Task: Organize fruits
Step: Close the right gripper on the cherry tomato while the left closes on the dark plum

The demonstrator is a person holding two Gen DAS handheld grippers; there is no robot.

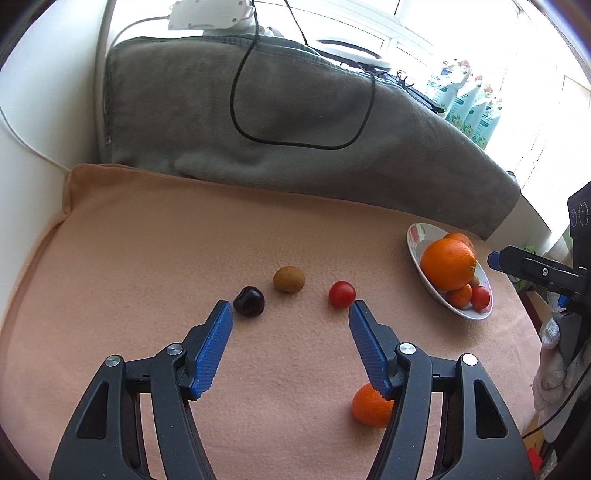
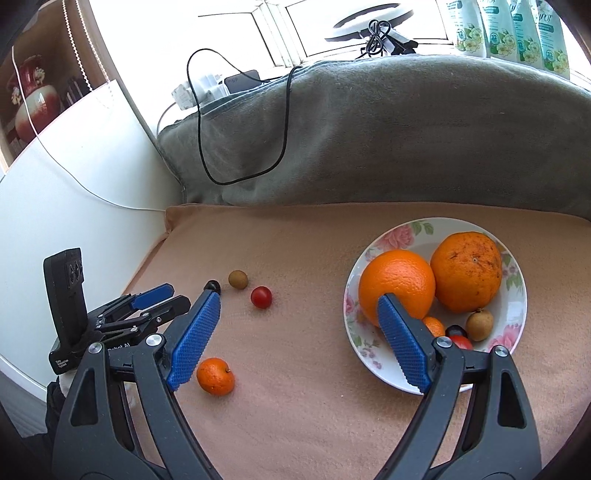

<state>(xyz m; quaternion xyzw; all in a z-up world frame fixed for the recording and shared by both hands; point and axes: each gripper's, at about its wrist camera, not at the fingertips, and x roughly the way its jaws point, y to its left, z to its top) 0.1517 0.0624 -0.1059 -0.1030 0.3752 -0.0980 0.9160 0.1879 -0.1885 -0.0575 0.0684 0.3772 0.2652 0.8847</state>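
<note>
On the peach cloth (image 1: 147,258) lie a dark cherry (image 1: 249,301), a brown longan (image 1: 289,279), a red cherry tomato (image 1: 342,294) and a small tangerine (image 1: 371,406). My left gripper (image 1: 290,306) is open and empty, just short of the cherry and tomato. A floral plate (image 2: 373,363) holds two big oranges (image 2: 397,284), a small tangerine, a longan (image 2: 479,324) and red fruit. My right gripper (image 2: 297,295) is open and empty, its right finger over the plate's near rim. The loose tangerine (image 2: 215,376) lies by its left finger.
A grey blanket (image 1: 277,110) with a black cable (image 1: 295,144) rises behind the cloth. A white wall panel (image 2: 74,177) borders the left side. Bottles (image 2: 517,29) stand on the sill. The left gripper (image 2: 147,299) shows in the right wrist view.
</note>
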